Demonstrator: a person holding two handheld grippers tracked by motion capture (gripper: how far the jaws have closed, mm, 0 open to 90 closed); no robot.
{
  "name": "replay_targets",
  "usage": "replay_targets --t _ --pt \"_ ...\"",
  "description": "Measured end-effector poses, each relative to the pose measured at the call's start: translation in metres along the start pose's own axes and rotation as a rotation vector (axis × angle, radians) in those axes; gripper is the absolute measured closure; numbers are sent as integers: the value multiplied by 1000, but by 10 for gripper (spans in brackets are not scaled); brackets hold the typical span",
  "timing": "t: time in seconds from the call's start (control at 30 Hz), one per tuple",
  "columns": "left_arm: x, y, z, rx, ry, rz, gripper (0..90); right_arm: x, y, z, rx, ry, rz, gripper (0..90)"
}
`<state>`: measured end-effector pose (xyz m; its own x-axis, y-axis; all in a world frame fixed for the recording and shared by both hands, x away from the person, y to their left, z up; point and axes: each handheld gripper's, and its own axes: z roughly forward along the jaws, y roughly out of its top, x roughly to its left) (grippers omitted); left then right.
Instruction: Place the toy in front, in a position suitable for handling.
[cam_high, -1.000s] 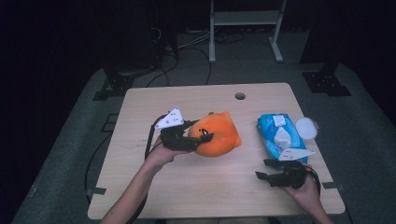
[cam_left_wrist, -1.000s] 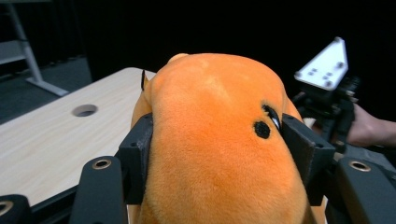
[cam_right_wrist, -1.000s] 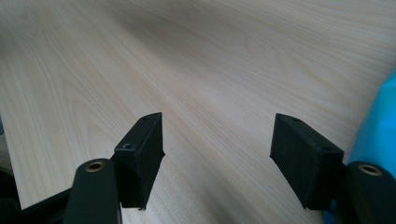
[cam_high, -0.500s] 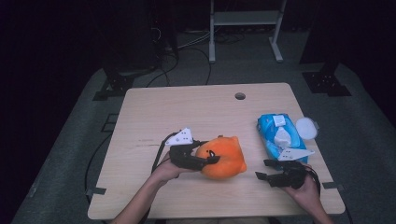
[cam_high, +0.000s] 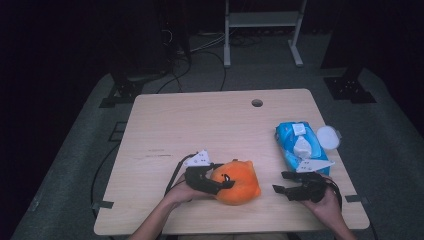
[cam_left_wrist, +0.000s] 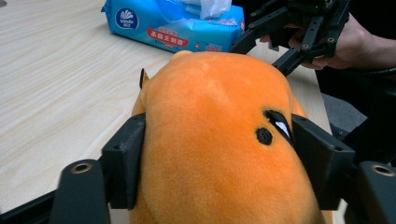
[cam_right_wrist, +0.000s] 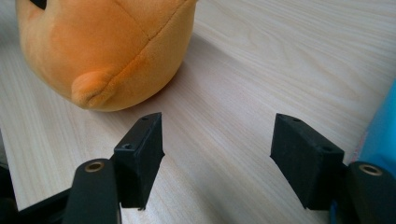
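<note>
An orange plush toy (cam_high: 240, 182) rests on the wooden table (cam_high: 200, 125) near its front edge. My left gripper (cam_high: 225, 181) reaches it from the left. In the left gripper view both pads lie against the sides of the plush toy (cam_left_wrist: 215, 93); the jaws have just been opening with the toy still between them. My right gripper (cam_high: 280, 182) is held low at the front right, apart from the toy. It is open, with bare table between its jaws (cam_right_wrist: 217, 140), and the plush toy (cam_right_wrist: 102, 46) sits ahead to its left.
A blue pack of wet wipes (cam_high: 300, 147) lies at the right side, a tissue sticking out of its top, with a round white lid (cam_high: 328, 136) beside it. A small cable hole (cam_high: 257, 103) is near the far edge. Dark floor and stands surround the table.
My left gripper has carried the plush toy down and toward the front edge, and the toy now rests on the table. The right gripper has stayed put.
</note>
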<state>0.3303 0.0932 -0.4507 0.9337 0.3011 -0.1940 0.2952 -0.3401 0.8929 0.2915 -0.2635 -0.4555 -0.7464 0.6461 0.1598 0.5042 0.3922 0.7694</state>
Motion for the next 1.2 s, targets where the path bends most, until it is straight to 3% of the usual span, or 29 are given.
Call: replay_targets --t 0.23,0.4,0.57,0.63,0.9,1.03,1.07,1.2 --pt "-5 7 -2 -11 35 40 163 1 1 0 -3 1 -4 329" --pt "-9 12 -10 -42 64 94 161 -1 1 -3 -19 -2 2 330" --pt "-12 18 -18 -83 73 119 159 -1 1 -3 -21 -5 1 330" --pt "-15 18 -22 -75 82 151 158 -1 1 -3 -24 -5 -1 330" --pt "-11 5 -21 -15 86 168 199 1 4 -8 -54 -13 -15 333" --pt "-10 3 -20 -17 86 169 223 4 8 -16 -96 -52 -41 339" --pt "-10 1 -19 -12 81 168 224 4 10 -22 -134 -66 -45 336" --pt "-13 -1 -17 5 85 193 223 3 13 -31 -161 -104 -70 334"
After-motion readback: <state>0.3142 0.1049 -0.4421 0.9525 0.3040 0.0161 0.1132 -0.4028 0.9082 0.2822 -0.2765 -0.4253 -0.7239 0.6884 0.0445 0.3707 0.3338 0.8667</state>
